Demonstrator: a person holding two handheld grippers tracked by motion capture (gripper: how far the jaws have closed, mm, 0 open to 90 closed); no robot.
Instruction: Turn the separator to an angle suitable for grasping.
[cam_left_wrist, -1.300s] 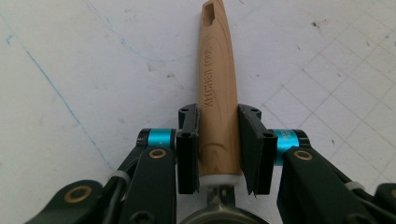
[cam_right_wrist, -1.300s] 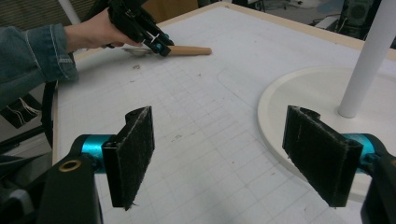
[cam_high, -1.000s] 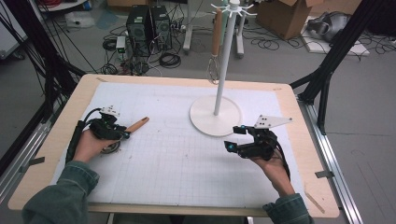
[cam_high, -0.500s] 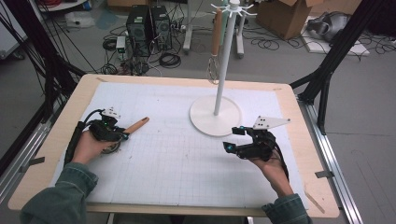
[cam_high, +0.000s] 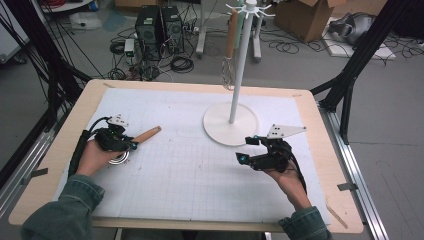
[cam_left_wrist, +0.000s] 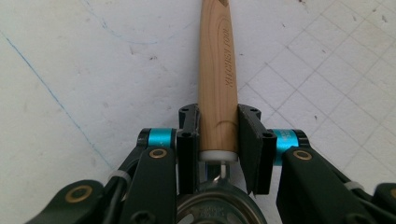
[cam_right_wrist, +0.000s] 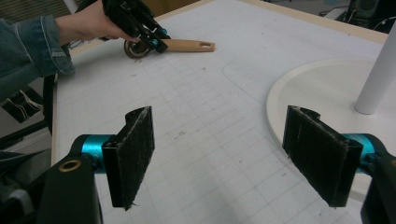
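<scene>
Now we had the left gripper (cam_left_wrist: 218, 135) clamped on the whisk handle (cam_left_wrist: 217, 79) near the desk's left edge; right gripper (cam_right_wrist: 233, 158) stood wide open, empty. Best lift level, keeping the grip centred near the ferrule.

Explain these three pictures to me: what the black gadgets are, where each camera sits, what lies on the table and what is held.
A person sits at a table and holds a hand-operated gripper in each hand; there is no robot arm. The high view looks down from above the person's side. The other two views come from cameras riding on the grippers, looking along their black jaws.

The left gripper has just been closing and is now shut on the wooden handle of a tool that lies flat on the white grid mat; its metal end sits under the gripper. The right gripper is open and holds nothing.

Also on the mat is a white rack with a round base and an upright pole. Another wooden-handled tool hangs from its top.
</scene>
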